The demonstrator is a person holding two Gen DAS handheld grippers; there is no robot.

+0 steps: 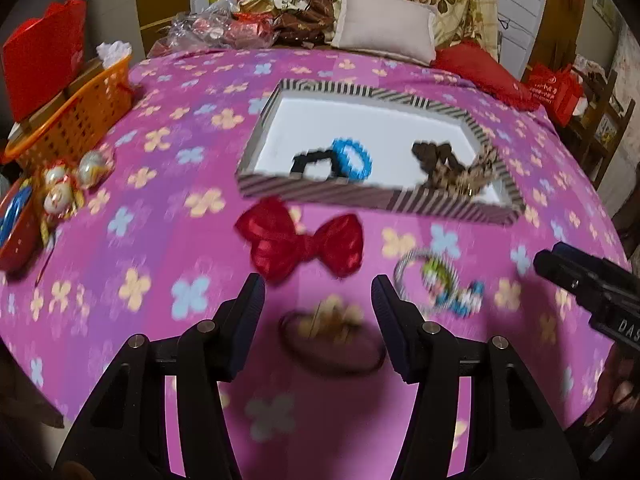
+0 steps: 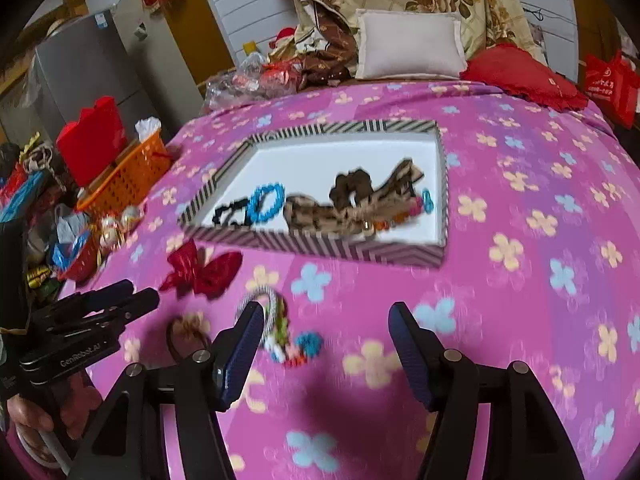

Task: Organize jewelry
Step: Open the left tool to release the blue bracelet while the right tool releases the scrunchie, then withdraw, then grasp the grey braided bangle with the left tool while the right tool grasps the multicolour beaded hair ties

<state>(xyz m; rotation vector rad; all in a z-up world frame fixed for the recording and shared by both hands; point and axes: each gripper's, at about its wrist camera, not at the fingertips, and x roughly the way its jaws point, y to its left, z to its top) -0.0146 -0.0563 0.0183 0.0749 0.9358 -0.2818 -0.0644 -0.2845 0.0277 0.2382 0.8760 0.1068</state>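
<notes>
Both your left hand-held gripper [image 1: 318, 292] and right hand-held gripper [image 2: 326, 322] hang half-open and empty. Lower the left squarely over the brown hair tie [image 1: 332, 338] on the bed before closing; the striped box [image 1: 360, 198] lies beyond.

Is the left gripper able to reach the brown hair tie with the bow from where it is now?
Probably yes: the left gripper is open and empty, the brown hair tie lies between its fingers' line, nothing covering it.
</notes>
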